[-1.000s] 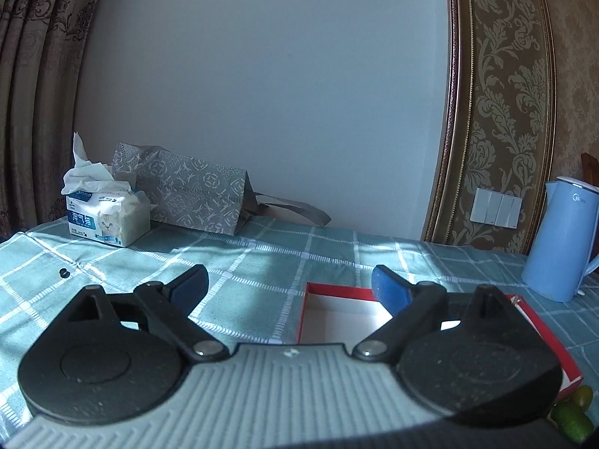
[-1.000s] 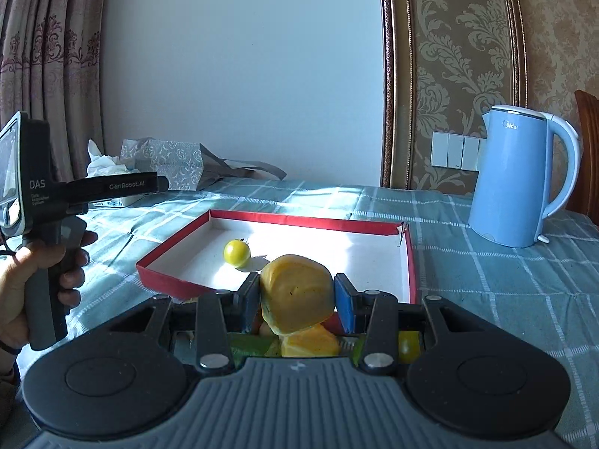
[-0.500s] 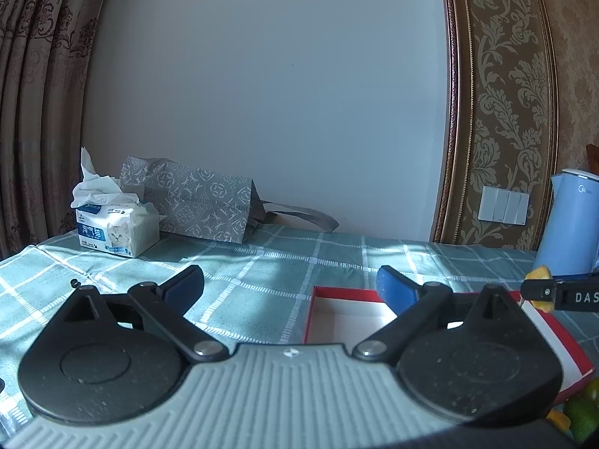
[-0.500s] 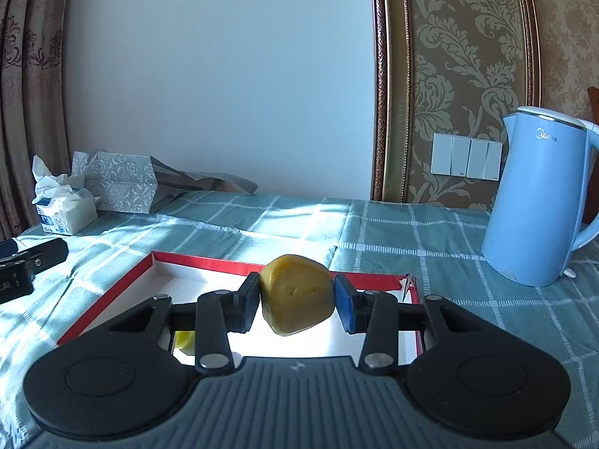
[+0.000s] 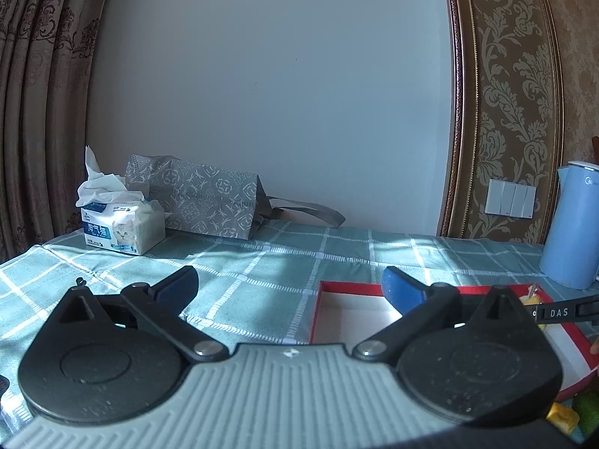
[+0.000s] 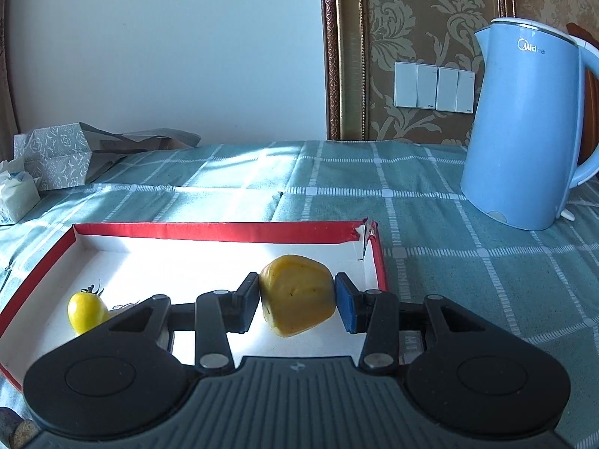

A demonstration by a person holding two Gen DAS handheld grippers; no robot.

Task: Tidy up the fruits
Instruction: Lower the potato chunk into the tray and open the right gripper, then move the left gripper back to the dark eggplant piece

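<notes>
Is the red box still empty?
No, a small yellow tomato already lies inside the red box, near its left wall.

In my right wrist view the tray (image 6: 232, 232) lies on the surface (image 6: 430, 262) at lower left of the frame. A small tomato (image 6: 87, 311) sits inside it near the left wall. The kettle (image 6: 524, 131) stands at right, behind the tray. The paper bag (image 6: 56, 155) and tissue pack (image 6: 15, 196) lie at far left.
</notes>
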